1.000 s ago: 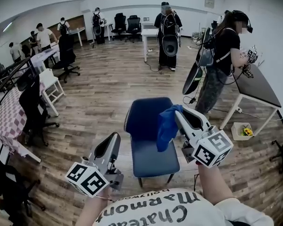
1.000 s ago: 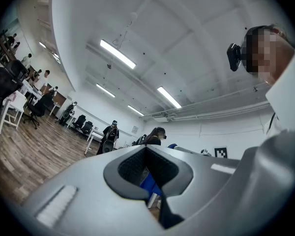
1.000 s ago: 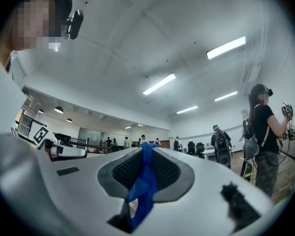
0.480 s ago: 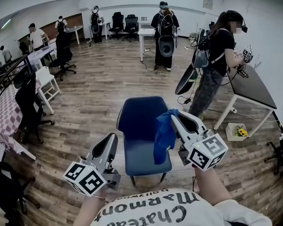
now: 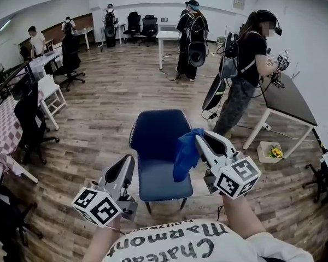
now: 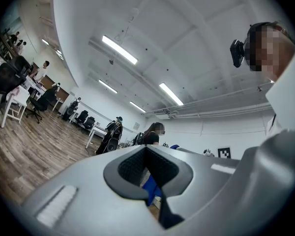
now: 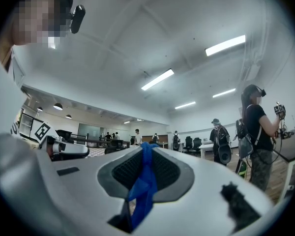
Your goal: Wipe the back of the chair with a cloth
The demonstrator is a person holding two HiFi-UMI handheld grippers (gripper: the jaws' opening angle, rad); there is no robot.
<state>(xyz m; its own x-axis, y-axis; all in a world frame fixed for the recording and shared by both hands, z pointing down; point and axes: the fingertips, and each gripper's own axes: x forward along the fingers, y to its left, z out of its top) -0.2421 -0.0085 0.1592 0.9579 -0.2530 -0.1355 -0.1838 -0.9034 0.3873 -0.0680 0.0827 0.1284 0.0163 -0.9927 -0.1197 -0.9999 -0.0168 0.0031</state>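
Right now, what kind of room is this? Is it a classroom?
More likely a big open office or lab: rolling office chairs and a white desk stand on a wood floor, and a person nearby wears a headset and works at a dark table.

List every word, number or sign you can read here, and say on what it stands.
"Chateau Marmont": on the person's white shirt, seen upside down.
Small line beside it on the shirt: perhaps "Hollywood", too small to be sure.
The wall sign at the far end: too small to read.
Cubes on the left gripper and the right gripper: square patterns only, no words.
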